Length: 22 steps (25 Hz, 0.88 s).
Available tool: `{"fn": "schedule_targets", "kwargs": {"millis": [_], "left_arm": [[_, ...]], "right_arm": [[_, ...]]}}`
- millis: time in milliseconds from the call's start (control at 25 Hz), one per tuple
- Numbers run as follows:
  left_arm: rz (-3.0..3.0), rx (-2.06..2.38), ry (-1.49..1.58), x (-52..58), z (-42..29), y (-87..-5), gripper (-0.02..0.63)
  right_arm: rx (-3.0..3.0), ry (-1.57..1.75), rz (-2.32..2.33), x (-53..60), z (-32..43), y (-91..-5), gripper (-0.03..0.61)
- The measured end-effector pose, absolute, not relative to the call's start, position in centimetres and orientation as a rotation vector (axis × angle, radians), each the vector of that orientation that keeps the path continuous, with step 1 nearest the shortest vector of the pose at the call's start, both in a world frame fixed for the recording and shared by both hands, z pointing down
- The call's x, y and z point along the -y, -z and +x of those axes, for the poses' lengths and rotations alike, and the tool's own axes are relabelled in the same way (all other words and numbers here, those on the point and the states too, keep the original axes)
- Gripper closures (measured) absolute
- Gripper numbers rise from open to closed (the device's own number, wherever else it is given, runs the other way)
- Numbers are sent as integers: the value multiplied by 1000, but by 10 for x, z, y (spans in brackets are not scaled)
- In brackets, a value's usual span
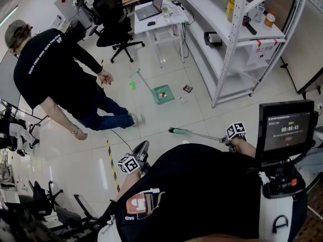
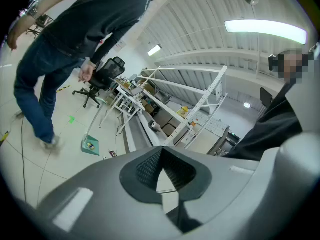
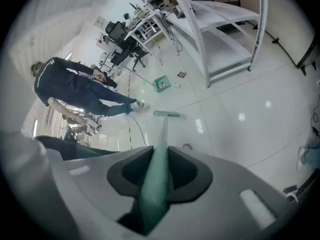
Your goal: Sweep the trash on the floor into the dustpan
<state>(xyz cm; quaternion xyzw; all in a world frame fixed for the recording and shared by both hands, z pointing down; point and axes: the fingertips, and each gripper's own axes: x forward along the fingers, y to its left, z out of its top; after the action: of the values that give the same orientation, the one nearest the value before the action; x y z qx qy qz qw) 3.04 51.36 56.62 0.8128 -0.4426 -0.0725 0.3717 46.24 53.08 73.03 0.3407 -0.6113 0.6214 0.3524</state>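
A green dustpan (image 1: 164, 94) with a long handle stands on the white floor, with small bits of trash inside it. To its right lie a dark packet (image 1: 187, 88) and a white scrap (image 1: 180, 100). The broom's green head (image 1: 177, 131) rests on the floor nearer me. My right gripper (image 1: 231, 139) is shut on the broom's handle (image 3: 160, 149), which runs out to the broom head (image 3: 166, 114); beyond it is the dustpan (image 3: 161, 83). My left gripper (image 1: 141, 149) is held low at my left with its jaws together and nothing between them. It faces the dustpan (image 2: 90, 146) from afar.
A person in a black shirt and jeans (image 1: 60, 79) stands left of the dustpan. Behind are an office chair (image 1: 113, 21) and a table with a laptop (image 1: 151, 11). A white shelving rack (image 1: 237, 39) lines the right. Yellow-black tape (image 1: 111, 163) and a cable cross the floor.
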Motion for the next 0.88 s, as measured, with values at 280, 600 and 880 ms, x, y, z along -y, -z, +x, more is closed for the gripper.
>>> {"fn": "schedule_targets", "kwargs": {"millis": [280,600,880], "left_arm": [[2091,1144,215,-494,31,-547,615],[2077,1080,221,-434,-29,-587,616],[2098,954,223,-336,-120,-605,615]], "right_arm": [[1585,-1669,1001,-500,472,-721,489],[1519,-1709,1149,-437,437,-735,489],[1449,-1464,1145,-368,375,-716,491]]}}
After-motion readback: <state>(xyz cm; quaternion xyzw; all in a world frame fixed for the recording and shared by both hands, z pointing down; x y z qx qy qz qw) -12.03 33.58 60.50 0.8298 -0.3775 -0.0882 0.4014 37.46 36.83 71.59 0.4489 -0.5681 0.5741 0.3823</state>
